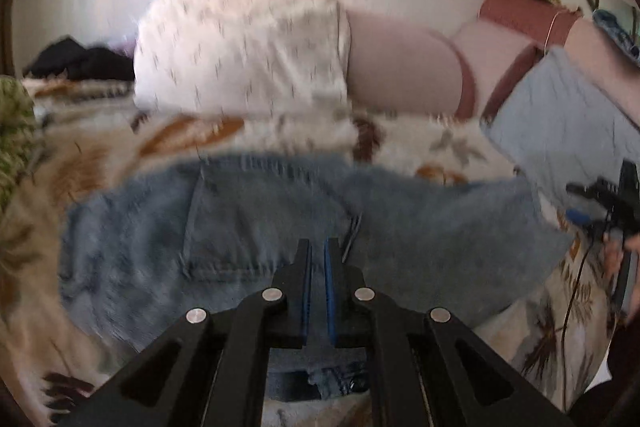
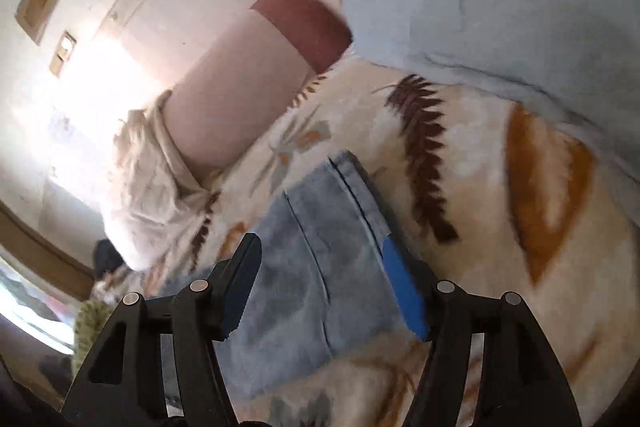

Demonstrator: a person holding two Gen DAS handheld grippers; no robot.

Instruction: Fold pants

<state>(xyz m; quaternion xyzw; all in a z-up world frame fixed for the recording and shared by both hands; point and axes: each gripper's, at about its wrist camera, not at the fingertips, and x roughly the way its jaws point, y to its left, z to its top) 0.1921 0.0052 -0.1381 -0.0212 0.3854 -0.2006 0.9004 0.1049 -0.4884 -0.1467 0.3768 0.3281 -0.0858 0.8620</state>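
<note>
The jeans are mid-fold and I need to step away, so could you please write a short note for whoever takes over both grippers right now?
Left gripper: jaws nearly shut; whether they pinch denim cannot be told through the blur.
Right gripper: jaws wide open, straddling the end of the jeans, gripping nothing.
Jeans lie spread across the patterned blanket, pillows behind them.
Done: the end near the right gripper looks doubled over.
Left: probably close the right jaws on that end, finish folding and flatten.
</note>
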